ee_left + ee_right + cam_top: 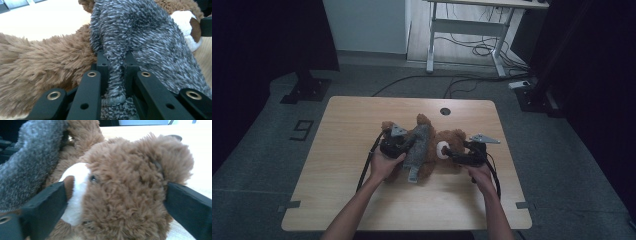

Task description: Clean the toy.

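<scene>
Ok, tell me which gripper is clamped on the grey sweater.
The left gripper: its jaws pinch a fold of the grey sweater on the teddy bear. The right gripper stands wide open around the bear's head instead.

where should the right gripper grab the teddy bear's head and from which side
Grip the teddy bear across its head, from the face side as the right gripper now points. The open jaws already straddle it, one by the white muzzle, one behind the ear. The head is round and soft, so the pads should sink in.
</scene>
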Demonstrator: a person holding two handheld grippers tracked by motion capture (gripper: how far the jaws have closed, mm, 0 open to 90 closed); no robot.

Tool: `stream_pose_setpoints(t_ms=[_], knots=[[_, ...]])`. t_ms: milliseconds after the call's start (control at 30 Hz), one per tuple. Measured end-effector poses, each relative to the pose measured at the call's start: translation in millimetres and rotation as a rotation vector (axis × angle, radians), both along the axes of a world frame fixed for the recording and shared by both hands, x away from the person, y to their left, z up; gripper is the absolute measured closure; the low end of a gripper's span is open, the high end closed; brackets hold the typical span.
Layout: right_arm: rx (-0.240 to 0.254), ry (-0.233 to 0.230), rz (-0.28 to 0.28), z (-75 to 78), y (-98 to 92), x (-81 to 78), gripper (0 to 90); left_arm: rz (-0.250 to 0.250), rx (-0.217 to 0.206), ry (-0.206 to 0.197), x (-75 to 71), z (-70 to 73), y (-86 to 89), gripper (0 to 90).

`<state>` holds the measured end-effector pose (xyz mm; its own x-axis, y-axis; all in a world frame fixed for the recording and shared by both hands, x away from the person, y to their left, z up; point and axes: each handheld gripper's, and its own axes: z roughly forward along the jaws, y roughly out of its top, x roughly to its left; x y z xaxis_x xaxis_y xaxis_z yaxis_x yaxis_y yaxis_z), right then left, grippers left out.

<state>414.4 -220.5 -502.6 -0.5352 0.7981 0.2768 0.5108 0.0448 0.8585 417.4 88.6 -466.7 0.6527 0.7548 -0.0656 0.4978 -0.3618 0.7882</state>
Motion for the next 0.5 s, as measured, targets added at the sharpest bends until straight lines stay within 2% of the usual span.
stream_pose_setpoints(t_ms=[67, 200, 367, 400, 500], knots=[[0.010, 0.028, 0.009, -5.3, -1.3, 2.7, 0.0, 0.000, -0.008, 0.004, -0.9, -0.8, 0.8, 79.9], [0.003, 0.041, 0.063, -11.7, 2.8, 3.8, 1.9, 0.005, -0.006, 0.004, -3.9, 1.8, 1.5, 79.7], [-0.024, 0.007, 0.093, -17.3, 6.2, -3.3, 10.0, -0.011, -0.003, 0.002, -6.9, 14.6, -1.0, 79.6], [-0.052, -0.024, 0.098, -18.9, 6.3, -7.9, 14.4, -0.030, -0.003, -0.005, -7.6, 22.9, -6.4, 79.6], [-0.077, -0.040, 0.102, -18.5, 3.5, -10.6, 22.3, -0.066, -0.004, -0.029, -8.3, 36.8, -24.4, 79.6]])
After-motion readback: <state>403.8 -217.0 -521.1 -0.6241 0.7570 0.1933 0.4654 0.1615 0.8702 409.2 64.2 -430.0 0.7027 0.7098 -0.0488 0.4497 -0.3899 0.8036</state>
